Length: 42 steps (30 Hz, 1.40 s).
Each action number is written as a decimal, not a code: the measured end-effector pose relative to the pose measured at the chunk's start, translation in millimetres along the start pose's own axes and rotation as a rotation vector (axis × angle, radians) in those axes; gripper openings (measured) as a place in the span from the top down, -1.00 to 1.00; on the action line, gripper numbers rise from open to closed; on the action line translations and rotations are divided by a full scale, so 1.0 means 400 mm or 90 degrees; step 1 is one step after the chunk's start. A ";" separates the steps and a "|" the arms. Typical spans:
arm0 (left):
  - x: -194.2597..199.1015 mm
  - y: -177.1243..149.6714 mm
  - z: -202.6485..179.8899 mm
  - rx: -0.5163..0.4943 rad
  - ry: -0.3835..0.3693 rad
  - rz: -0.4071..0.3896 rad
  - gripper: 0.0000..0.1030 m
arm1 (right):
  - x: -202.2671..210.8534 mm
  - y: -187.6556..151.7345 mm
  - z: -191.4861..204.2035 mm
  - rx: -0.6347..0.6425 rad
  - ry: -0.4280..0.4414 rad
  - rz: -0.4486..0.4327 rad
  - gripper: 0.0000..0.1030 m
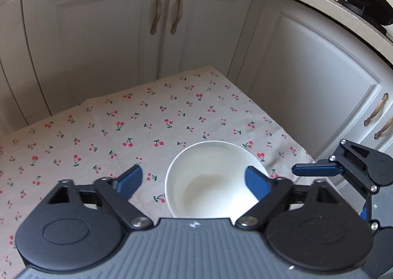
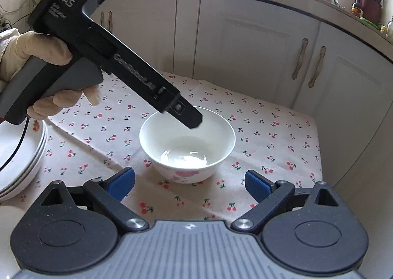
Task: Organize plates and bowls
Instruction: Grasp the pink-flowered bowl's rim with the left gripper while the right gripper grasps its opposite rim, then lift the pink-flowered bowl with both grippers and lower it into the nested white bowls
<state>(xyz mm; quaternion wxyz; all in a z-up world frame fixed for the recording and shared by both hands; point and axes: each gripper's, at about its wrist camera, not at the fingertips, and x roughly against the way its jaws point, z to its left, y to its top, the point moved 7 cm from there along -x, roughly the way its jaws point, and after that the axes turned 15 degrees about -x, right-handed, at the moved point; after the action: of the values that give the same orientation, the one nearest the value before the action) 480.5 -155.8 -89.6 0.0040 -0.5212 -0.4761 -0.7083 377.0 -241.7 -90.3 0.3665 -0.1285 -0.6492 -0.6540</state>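
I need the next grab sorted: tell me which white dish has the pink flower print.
The lone bowl mid-cloth, flower on its outer wall. The stacked plates at left show none.

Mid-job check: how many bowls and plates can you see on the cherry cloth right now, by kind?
Bowls: 1, the white bowl with pink flowers, under the left tongs.
Plates: 3 visible rims in the white stack at the left edge; partly out of frame, so there may be more.
Total: 4

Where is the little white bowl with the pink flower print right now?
The white ceramic bowl stands on the cherry-print tablecloth, centred in the right wrist view, right of the stacked white plates, with the open left gripper above it.
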 end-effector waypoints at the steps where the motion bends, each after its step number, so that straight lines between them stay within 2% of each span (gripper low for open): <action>1: -0.009 -0.002 0.001 0.001 -0.004 0.003 -0.67 | -0.011 0.001 -0.001 0.000 0.000 0.003 -0.90; 3: -0.017 -0.007 0.002 0.001 -0.008 0.006 -0.59 | -0.026 0.003 -0.003 -0.002 -0.005 0.004 -0.90; 5: -0.030 -0.009 0.004 0.003 -0.018 0.013 -0.37 | -0.043 0.003 -0.003 0.000 -0.003 0.009 -0.84; 10: -0.053 -0.018 0.001 0.000 -0.032 0.023 -0.28 | -0.072 0.005 0.000 0.005 0.000 0.013 -0.75; 12: -0.056 -0.020 0.000 0.001 -0.039 0.023 -0.20 | -0.078 0.007 0.003 0.008 0.000 0.010 -0.63; 17: -0.066 -0.026 -0.003 -0.001 -0.048 0.028 -0.10 | -0.083 0.010 0.012 0.016 0.000 0.004 -0.62; 32: -0.061 -0.029 -0.017 -0.015 -0.050 0.027 -0.08 | -0.077 0.007 0.013 0.023 -0.010 0.008 -0.61; 42: 0.009 -0.029 -0.055 -0.029 -0.044 0.012 -0.09 | -0.015 0.010 0.037 0.034 -0.011 0.004 -0.61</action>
<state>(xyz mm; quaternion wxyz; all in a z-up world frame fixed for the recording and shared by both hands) 456.9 -162.4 -94.8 -0.0180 -0.5500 -0.4544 -0.7005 379.3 -225.5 -89.6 0.3658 -0.1264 -0.6693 -0.6342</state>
